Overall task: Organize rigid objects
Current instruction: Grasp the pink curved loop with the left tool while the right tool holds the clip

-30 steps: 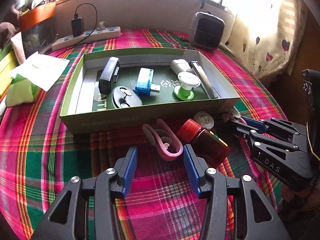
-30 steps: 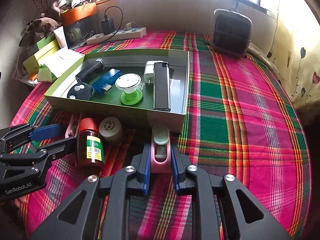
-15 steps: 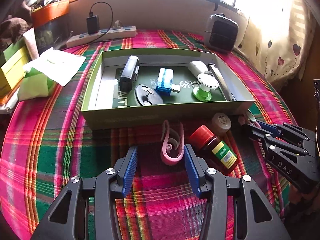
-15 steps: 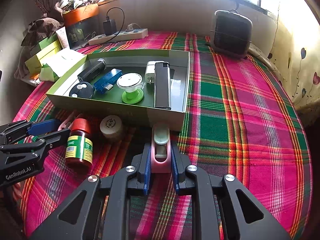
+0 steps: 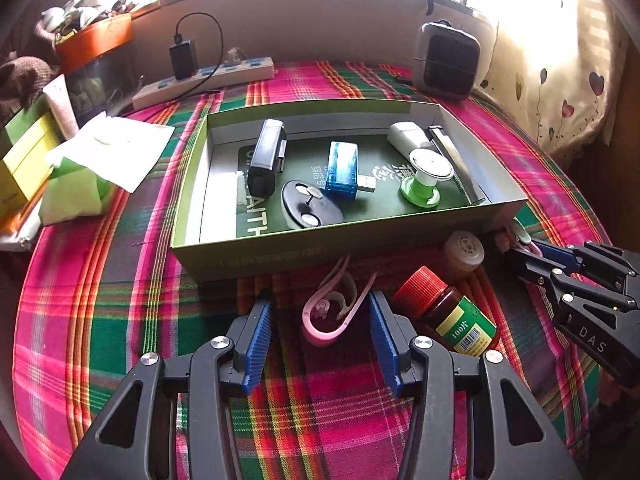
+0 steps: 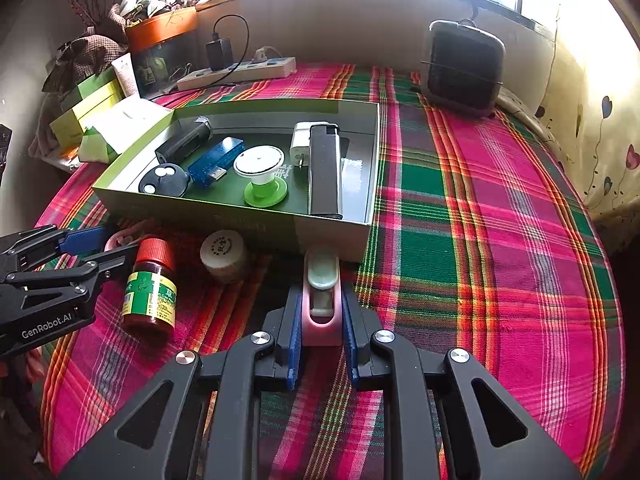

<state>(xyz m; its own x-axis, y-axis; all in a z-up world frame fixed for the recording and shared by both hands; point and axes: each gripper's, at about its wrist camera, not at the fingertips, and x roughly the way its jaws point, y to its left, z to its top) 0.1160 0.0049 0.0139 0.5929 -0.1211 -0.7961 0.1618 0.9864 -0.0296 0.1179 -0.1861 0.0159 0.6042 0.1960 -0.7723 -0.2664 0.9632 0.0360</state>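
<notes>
Right wrist: right claw [image 6: 320, 320] clamps pink clip [image 6: 321, 300], pointing at box [image 6: 328, 236]

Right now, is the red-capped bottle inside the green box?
No, the bottle lies on the plaid cloth in front of the box, outside its near wall.
</notes>
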